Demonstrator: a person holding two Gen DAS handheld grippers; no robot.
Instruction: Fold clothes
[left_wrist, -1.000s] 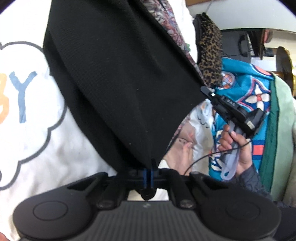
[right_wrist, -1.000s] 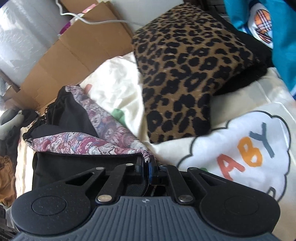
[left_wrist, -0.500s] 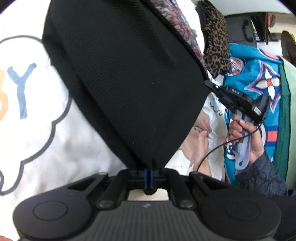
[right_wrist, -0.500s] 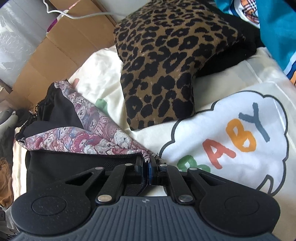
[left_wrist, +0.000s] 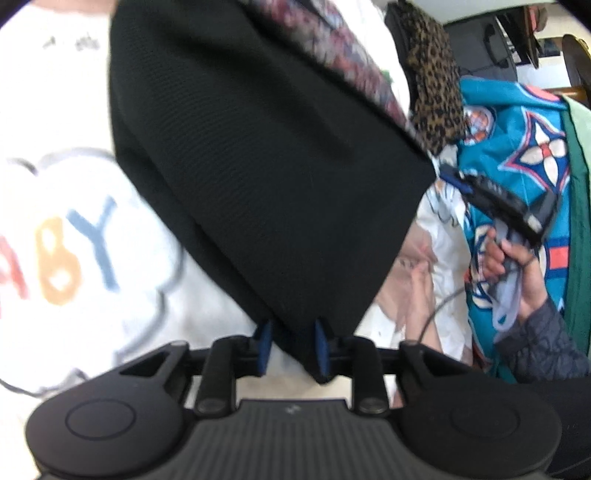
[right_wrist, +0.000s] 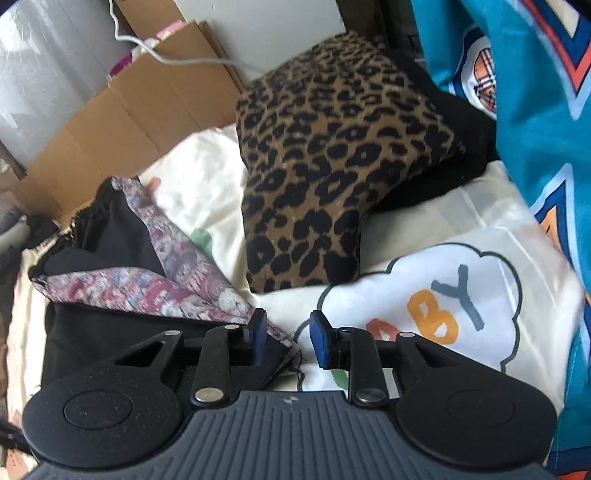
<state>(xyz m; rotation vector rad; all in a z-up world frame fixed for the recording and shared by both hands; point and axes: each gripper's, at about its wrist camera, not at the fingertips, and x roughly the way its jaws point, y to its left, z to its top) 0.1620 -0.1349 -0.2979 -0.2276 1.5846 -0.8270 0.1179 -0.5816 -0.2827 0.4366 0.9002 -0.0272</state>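
Observation:
A black garment with a patterned pink lining (left_wrist: 266, 155) lies folded on a white sheet printed "BABY" (left_wrist: 66, 258). My left gripper (left_wrist: 291, 345) is open, its blue pads either side of the garment's near corner. In the right wrist view the same garment (right_wrist: 122, 280) lies at the left, black with the patterned lining turned up. My right gripper (right_wrist: 286, 338) is open just past the garment's corner, which rests under the left pad. The right gripper also shows in the left wrist view (left_wrist: 506, 206), held in a hand.
A leopard-print folded garment (right_wrist: 332, 155) lies behind on the sheet. A teal patterned cloth (right_wrist: 524, 122) hangs at the right. Cardboard (right_wrist: 122, 122) and a white cable (right_wrist: 177, 55) stand at the back left. The "BABY" print (right_wrist: 439, 306) is right of my right gripper.
Both grippers have opened and let go of the black garment's corners. The garment has settled onto the sheet. Both grippers have shifted slightly.

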